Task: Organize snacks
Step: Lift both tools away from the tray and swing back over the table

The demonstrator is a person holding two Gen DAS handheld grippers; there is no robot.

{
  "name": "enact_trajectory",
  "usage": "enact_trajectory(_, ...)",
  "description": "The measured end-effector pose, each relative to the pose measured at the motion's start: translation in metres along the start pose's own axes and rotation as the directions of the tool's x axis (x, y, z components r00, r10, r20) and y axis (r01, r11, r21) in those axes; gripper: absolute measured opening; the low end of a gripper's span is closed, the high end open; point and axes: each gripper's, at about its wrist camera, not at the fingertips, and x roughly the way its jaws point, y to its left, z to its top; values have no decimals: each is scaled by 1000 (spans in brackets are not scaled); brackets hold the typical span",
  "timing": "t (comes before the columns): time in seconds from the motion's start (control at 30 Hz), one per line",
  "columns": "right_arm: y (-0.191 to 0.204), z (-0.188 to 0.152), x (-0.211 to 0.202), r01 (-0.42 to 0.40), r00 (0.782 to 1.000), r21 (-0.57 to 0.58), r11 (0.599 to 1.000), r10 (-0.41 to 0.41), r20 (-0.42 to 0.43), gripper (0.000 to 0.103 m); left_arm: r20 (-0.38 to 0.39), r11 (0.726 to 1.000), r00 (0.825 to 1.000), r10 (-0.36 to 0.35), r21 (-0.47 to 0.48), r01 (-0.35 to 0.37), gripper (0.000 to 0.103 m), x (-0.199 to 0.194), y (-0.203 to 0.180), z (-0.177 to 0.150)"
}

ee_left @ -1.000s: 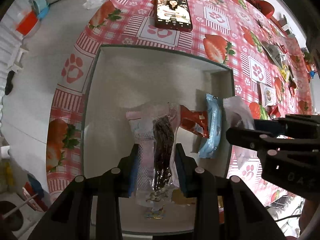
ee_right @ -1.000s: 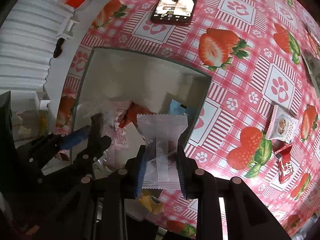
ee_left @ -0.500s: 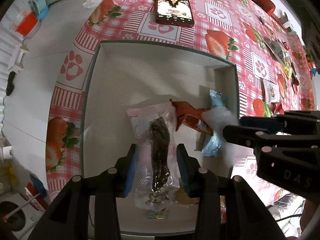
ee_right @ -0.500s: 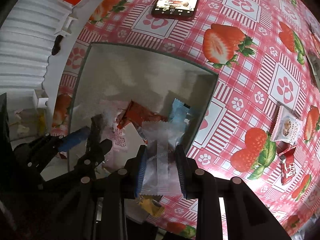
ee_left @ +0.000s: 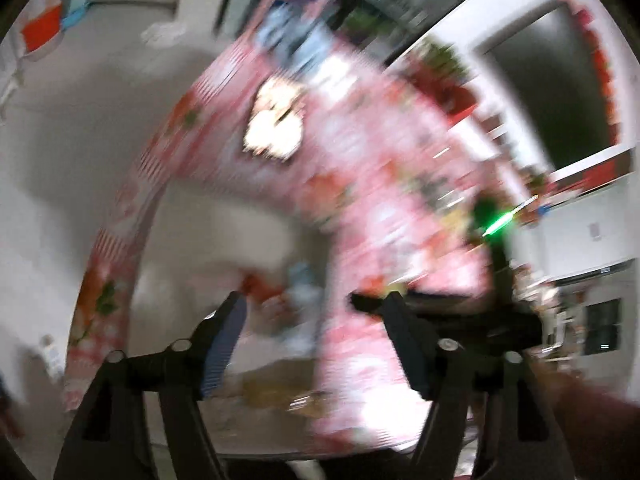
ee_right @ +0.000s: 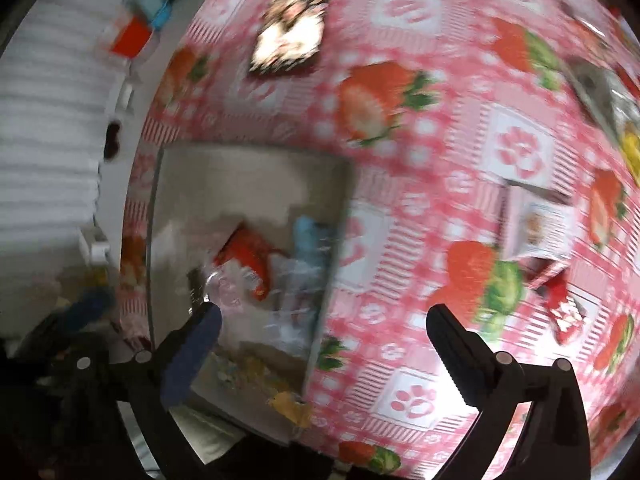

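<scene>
Both views are smeared by motion. The grey box [ee_right: 240, 176] sits on the strawberry tablecloth and holds a red packet [ee_right: 244, 256], a blue packet [ee_right: 306, 232] and two clear wrapped snacks [ee_right: 292, 292]. My right gripper [ee_right: 324, 320] hangs over the box's right wall, its jaws opening wide with nothing between them. My left gripper [ee_left: 314, 312] is raised above the box [ee_left: 224, 232]; its jaws are opening too and hold nothing. The red and blue packets [ee_left: 280, 284] show as blurs below it. The right gripper [ee_left: 480, 320] appears at the right of the left wrist view.
A phone [ee_right: 292, 32] lies on the tablecloth beyond the box. A white snack packet [ee_right: 536, 224] and a red one [ee_right: 564, 312] lie loose to the right of the box. The table edge and floor are at the left.
Both grippers let go: the dark snack in clear wrap and the clear white packet now lie in the box. The left gripper rose and tilted up; the right one shifted sideways.
</scene>
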Motion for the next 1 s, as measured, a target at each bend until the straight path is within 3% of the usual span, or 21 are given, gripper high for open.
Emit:
enact_trajectory(0.1,-37,-9,-16,6,998,88,996,-11,58,103,89,986,982,-165,31,163,78,-44,-41,26)
enact_trajectory(0.17,-64,-15,-23,7,997,168,986,-20,79,103,136,956,946,-295,51,290,79,-71,-71,42)
enact_trajectory(0.27,-105,-27,-32,3,994,283,959,-33,101,103,165,864,848,-504,70,499,79,-108,-115,65)
enact_trajectory(0.3,-118,-29,-36,2,993,317,948,-38,108,103,170,816,798,-577,75,574,80,-121,-135,73)
enact_trajectory(0.33,-132,-36,-39,-4,992,354,935,-40,117,103,173,783,765,-621,80,617,80,-130,-146,78)
enact_trajectory(0.37,-140,-38,-41,-9,992,374,927,-40,122,103,171,732,713,-680,94,675,80,-141,-163,85)
enact_trajectory(0.5,-172,-52,-48,-36,988,452,891,-38,153,103,138,548,533,-835,105,830,86,-168,-220,99)
enact_trajectory(0.57,-184,-59,-50,-51,986,485,873,-34,165,103,115,483,473,-873,77,872,87,-171,-240,107)
enact_trajectory(0.67,-200,-66,-50,-72,984,526,847,-25,175,103,79,451,448,-891,37,892,87,-167,-266,114)
enact_trajectory(0.9,-222,-74,-48,-88,983,557,826,-17,181,103,7,438,438,-899,-8,899,87,-150,-303,114)
enact_trajectory(1.0,-230,-74,-44,-81,985,561,824,-20,172,103,2,443,443,-897,-2,897,87,-144,-308,112)
